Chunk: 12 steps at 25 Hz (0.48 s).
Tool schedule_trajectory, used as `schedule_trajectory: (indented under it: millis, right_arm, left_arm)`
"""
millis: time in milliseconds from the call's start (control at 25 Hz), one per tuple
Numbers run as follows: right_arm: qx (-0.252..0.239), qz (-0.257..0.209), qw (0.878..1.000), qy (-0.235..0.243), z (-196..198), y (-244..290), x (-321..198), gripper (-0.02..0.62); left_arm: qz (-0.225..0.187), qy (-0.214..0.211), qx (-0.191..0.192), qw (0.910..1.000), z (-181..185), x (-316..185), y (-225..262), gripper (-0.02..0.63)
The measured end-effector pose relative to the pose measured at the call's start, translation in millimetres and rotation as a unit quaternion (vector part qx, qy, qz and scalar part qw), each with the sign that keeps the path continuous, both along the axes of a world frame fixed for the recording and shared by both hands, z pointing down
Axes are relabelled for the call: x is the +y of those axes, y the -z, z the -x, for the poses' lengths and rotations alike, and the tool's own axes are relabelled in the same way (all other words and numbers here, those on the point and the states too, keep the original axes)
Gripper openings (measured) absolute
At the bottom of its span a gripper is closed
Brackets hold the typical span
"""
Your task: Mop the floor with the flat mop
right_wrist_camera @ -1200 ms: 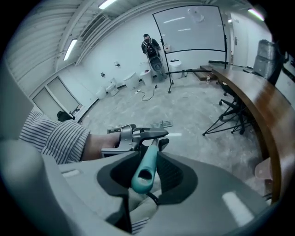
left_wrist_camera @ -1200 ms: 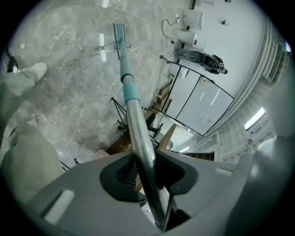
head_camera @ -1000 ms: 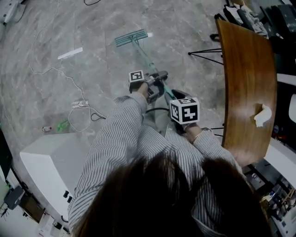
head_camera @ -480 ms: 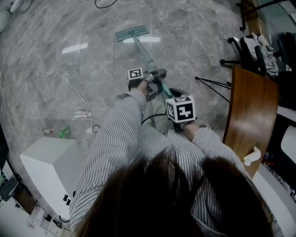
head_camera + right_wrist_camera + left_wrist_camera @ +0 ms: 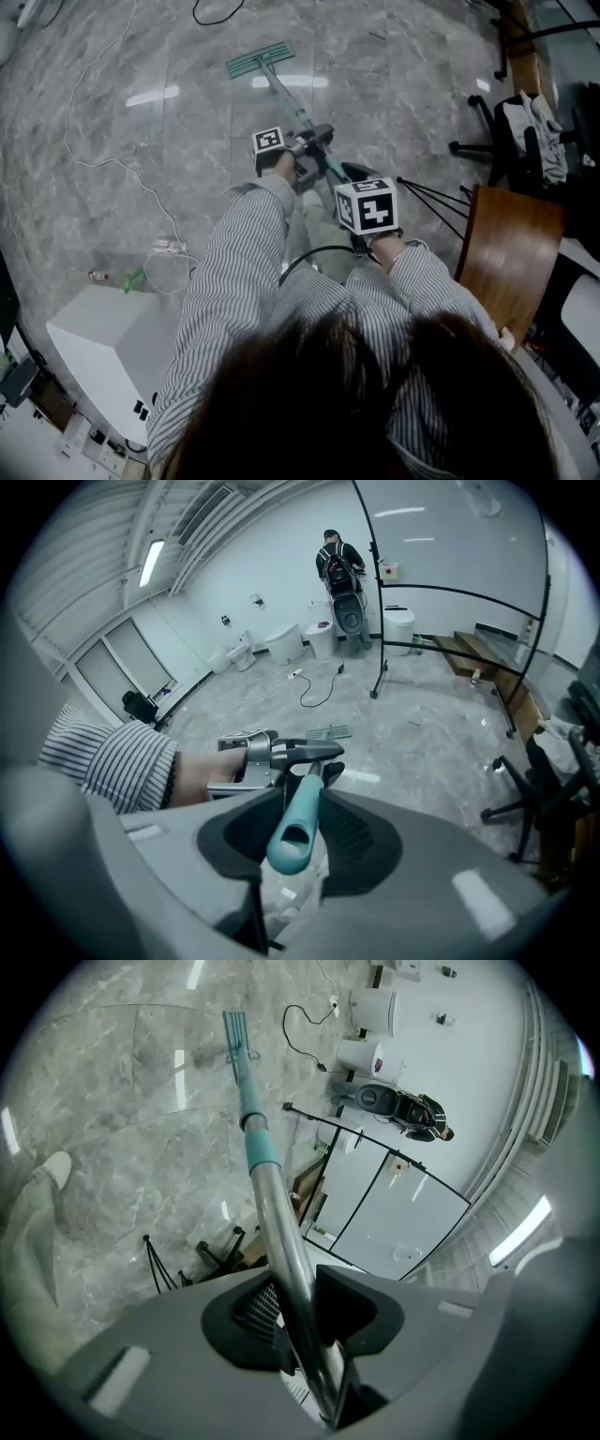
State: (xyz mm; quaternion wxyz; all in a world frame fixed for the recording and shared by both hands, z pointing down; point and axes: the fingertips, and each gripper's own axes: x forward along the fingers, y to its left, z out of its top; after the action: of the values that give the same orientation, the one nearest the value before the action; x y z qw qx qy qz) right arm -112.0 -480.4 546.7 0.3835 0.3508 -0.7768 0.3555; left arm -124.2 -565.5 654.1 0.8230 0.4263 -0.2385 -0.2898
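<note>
Teal flat mop head (image 5: pixel 261 58) lay on grey marble floor (image 5: pixel 141 187), farther ahead than a second earlier | left gripper (image 5: pixel 300 1321) fingers clenched on steel pole (image 5: pixel 272 1213) | right gripper (image 5: pixel 295 808) fingers clamped teal handle end (image 5: pixel 289 841) | I judged a forward stroke under way.

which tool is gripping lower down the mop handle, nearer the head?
The left tool. It is shut on the flat mop's bare metal shaft, on the side toward the head. The right tool clamps the teal end grip at the top.
</note>
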Motion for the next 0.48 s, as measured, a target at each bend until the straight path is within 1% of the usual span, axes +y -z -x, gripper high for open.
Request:
schedule_trajectory:
  millis: [120,280,480]
  right_arm:
    - [0.002,-0.001,1.0,0.0,0,-2,2,0.118]
    - [0.002,-0.006,1.0,-0.004,3,-4,13,0.118]
    - [0.002,-0.014,1.0,-0.009,-9,1,46,0.117]
  left_arm:
    - [0.0,0.008,0.0,1.0,1,0,-2,0.109]
    - [0.007,0.03,0.0,0.9995,4,11,-5,0.109]
    - [0.002,0.016,0.003,0.9999,-9,44,0,0.107]
